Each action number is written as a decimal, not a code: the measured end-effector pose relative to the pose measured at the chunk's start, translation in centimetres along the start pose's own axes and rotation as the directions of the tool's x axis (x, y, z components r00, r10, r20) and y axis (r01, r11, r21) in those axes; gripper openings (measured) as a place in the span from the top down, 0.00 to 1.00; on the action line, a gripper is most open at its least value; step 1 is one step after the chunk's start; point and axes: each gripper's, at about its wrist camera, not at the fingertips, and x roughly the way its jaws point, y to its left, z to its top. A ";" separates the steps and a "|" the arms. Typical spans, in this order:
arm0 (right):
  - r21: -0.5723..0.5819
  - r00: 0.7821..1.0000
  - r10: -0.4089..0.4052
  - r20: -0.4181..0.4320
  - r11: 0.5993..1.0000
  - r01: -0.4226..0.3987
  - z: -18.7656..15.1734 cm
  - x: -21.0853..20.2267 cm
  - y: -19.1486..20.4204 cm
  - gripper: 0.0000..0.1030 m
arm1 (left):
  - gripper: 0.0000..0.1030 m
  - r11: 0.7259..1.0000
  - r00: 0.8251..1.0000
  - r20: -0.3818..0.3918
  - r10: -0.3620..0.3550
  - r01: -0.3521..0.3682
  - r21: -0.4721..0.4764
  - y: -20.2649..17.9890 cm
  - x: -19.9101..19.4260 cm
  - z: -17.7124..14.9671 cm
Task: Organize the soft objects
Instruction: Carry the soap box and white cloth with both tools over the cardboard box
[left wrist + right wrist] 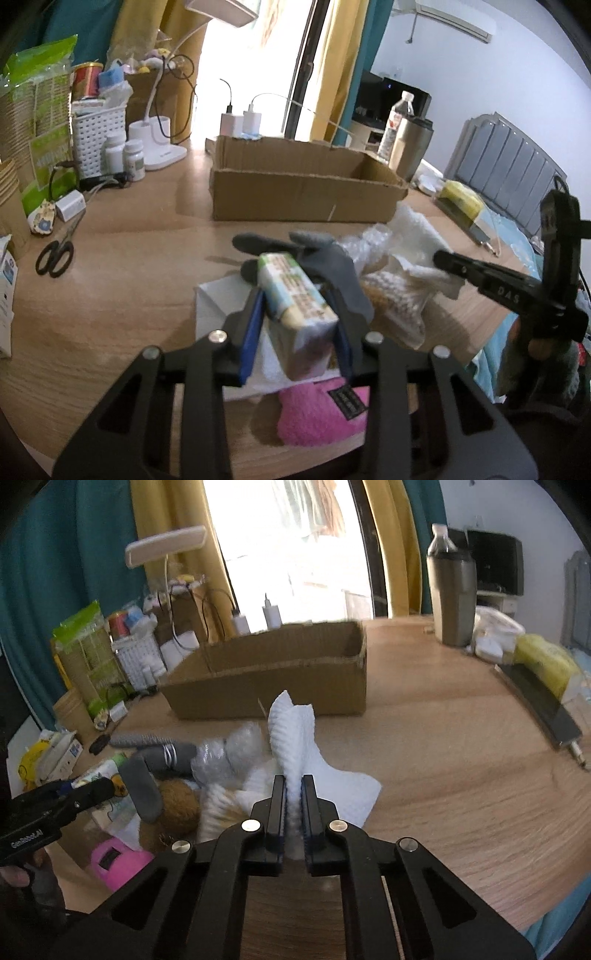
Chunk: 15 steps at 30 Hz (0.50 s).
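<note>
My left gripper (295,291) is shut on a printed tissue pack (295,310) and holds it above a pile of soft things. The pile has a grey glove (332,262), bubble wrap (369,243), a beige knit piece (391,295) and a pink fluffy item (314,417). My right gripper (293,786) is shut on a white foam sheet (295,731), lifted at the pile's right side; it also shows in the left wrist view (443,258). An open cardboard box (303,184) stands behind the pile, also in the right wrist view (277,675).
Scissors (55,254), pill bottles (125,158), a white basket (98,136) and a lamp base (162,144) stand at the left. A steel tumbler (452,598) and water bottle (399,118) stand at the back right. A yellow sponge on a black tray (543,672) lies at the right edge.
</note>
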 end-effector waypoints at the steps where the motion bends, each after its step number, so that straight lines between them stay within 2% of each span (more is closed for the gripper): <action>1: -0.001 1.000 -0.001 0.015 1.000 0.001 0.3 -0.4 0.0 0.92 | 0.65 1.000 1.000 0.005 -0.001 0.001 -0.003 0.1 -0.1 0.2; 15: 0.029 0.995 0.014 0.097 0.999 -0.017 3.4 -1.9 -1.7 0.92 | 0.65 1.000 0.997 0.073 0.014 -0.014 -0.002 0.2 -1.1 3.6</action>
